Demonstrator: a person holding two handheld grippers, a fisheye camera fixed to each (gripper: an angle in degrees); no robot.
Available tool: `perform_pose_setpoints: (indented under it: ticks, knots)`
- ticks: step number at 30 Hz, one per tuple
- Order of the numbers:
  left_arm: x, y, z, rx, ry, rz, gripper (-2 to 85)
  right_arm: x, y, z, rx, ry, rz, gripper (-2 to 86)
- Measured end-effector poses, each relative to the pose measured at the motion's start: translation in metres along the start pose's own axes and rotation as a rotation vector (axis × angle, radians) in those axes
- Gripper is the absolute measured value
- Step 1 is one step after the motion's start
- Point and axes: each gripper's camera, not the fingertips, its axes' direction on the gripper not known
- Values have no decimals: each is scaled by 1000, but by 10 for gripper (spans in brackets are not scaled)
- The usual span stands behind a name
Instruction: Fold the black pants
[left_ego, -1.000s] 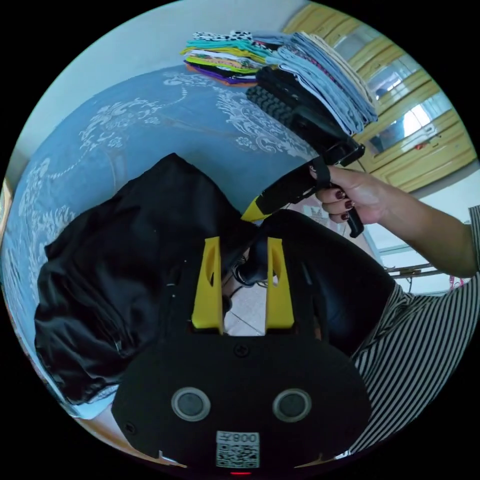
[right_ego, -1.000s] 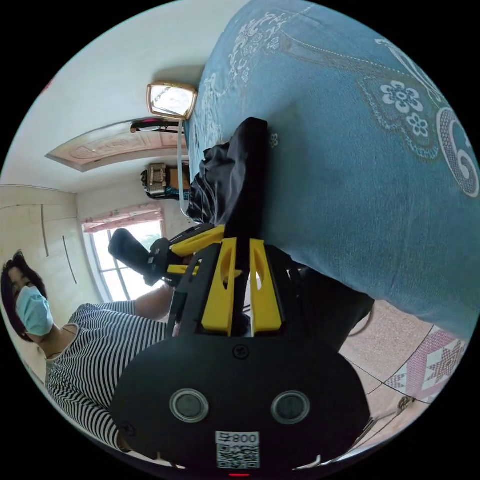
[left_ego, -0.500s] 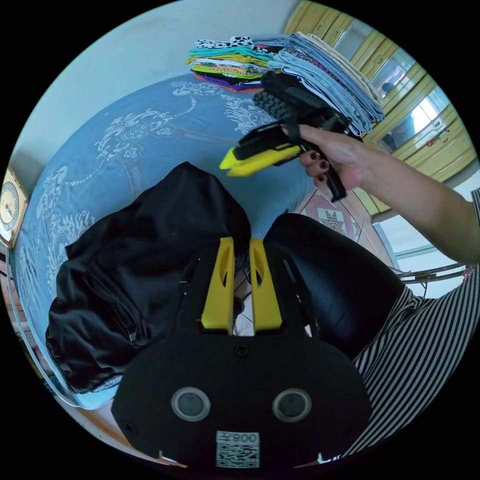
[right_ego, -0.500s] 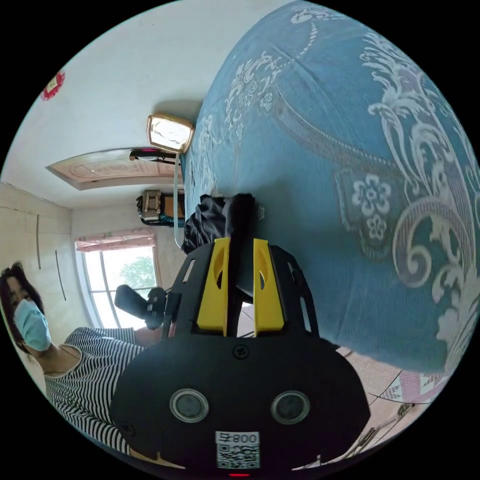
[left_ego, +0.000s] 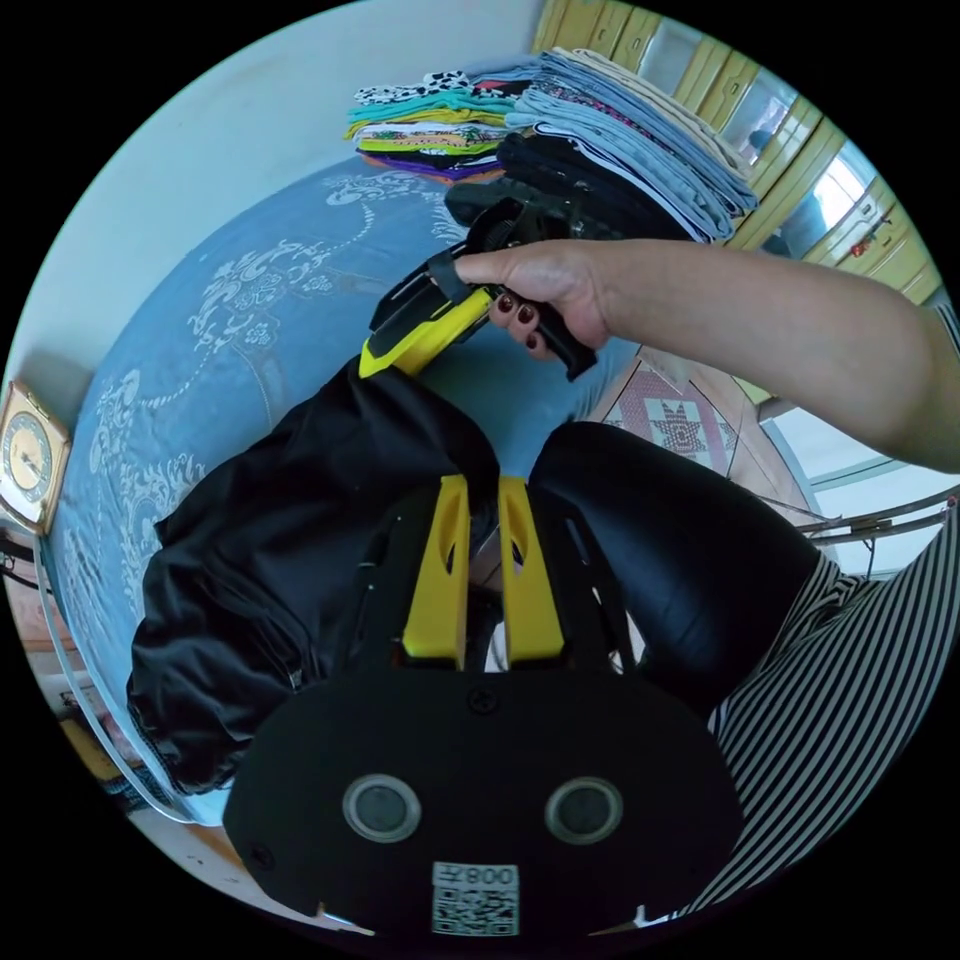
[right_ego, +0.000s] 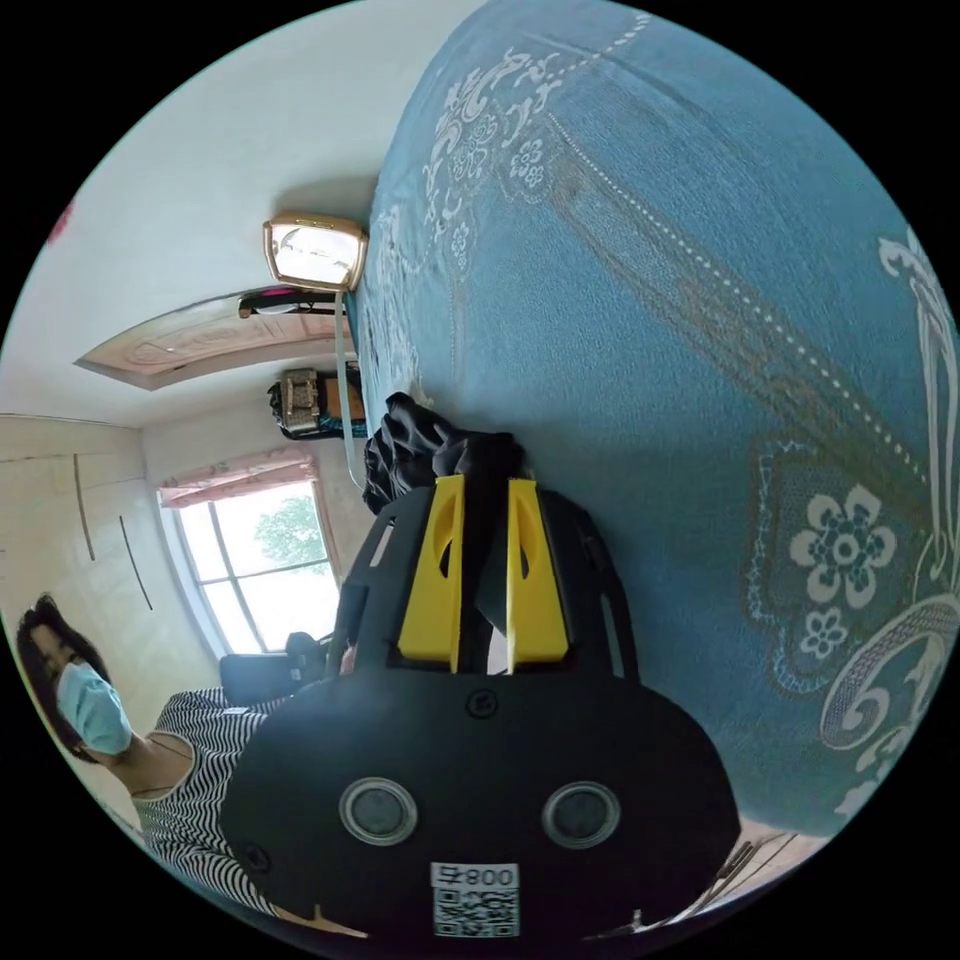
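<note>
The black pants (left_ego: 280, 560) lie crumpled on a blue patterned bedspread (left_ego: 250, 300). In the left gripper view my left gripper (left_ego: 483, 490) has its yellow jaws nearly together at the near edge of the pants, with dark cloth at their tips. A hand holds my right gripper (left_ego: 385, 360) with its tips pressed onto the far corner of the pants. In the right gripper view black cloth (right_ego: 440, 455) bunches at the tips of my right gripper (right_ego: 483, 485) and fills the gap between its jaws.
Stacks of folded clothes (left_ego: 560, 120) sit at the far end of the bed, before yellow cupboards (left_ego: 800, 150). A clock (left_ego: 30, 460) stands at the bed's other end. The person, in a striped top (left_ego: 860, 680) and dark trousers (left_ego: 680, 560), stands by the bed on tiled floor (left_ego: 670, 410).
My left jaws have gone from open to shut. The right gripper rose from beside the left one, passed over the bed and came down on the far corner of the pants.
</note>
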Motion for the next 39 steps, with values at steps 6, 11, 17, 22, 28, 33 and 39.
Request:
perform_pose_setpoints:
  ticks: [6,11,17,22,28,33,39]
  knots:
    - [11,3,-23,-9,-7,26,54,11,13,-26,15,-49,-1,33]
    - [22,8,-52,23,24,73,53,19,51,-76,120,-107,6,27]
    - [25,19,-89,72,129,113,53,22,104,-135,224,-102,36,26]
    - [3,45,-124,108,192,83,52,-2,124,-154,260,-86,38,25]
    - [-77,109,-197,260,278,-99,53,-85,104,-148,264,-113,-75,26]
    - [-154,180,-269,425,304,-240,52,-189,68,-122,216,-141,-235,27]
    - [-251,278,-329,551,287,-436,51,-306,5,-49,108,-89,-363,29]
